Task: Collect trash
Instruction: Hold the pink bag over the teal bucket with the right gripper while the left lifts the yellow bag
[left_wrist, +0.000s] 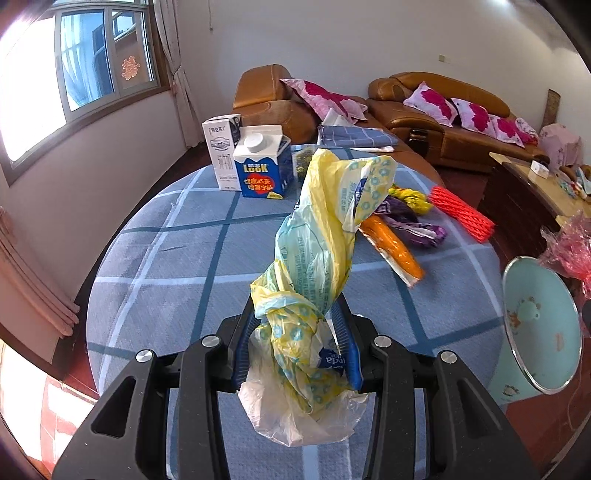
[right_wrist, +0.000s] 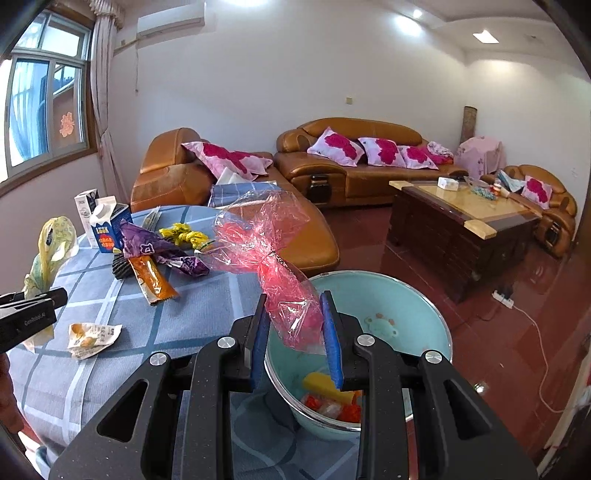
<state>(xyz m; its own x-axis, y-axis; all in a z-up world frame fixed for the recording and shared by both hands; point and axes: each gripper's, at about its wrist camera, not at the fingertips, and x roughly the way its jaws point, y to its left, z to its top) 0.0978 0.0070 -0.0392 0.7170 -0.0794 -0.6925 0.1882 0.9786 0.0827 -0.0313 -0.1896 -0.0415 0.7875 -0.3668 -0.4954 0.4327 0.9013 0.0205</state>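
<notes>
My left gripper (left_wrist: 297, 314) is shut on a crumpled yellow and light-blue plastic bag (left_wrist: 317, 243) that stands up above the blue checked tablecloth (left_wrist: 177, 266). My right gripper (right_wrist: 295, 308) is shut on a pink cellophane wrapper (right_wrist: 266, 251), held over the rim of a light-green bin (right_wrist: 417, 317) beside the table. The bin (left_wrist: 532, 321) holds yellow and red scraps. The same yellow bag (right_wrist: 51, 243) and the left gripper show at the left edge of the right wrist view. The pink wrapper (left_wrist: 572, 243) shows at the right edge of the left wrist view.
On the table lie an orange wrapper (left_wrist: 391, 243), a purple wrapper (left_wrist: 410, 218), a yellow wrapper (left_wrist: 410, 195), a red foam net (left_wrist: 461, 214), a crumpled receipt-like paper (right_wrist: 92, 338) and two milk cartons (left_wrist: 262, 166). Brown sofas (right_wrist: 354, 162) and a wooden coffee table (right_wrist: 461, 229) stand behind.
</notes>
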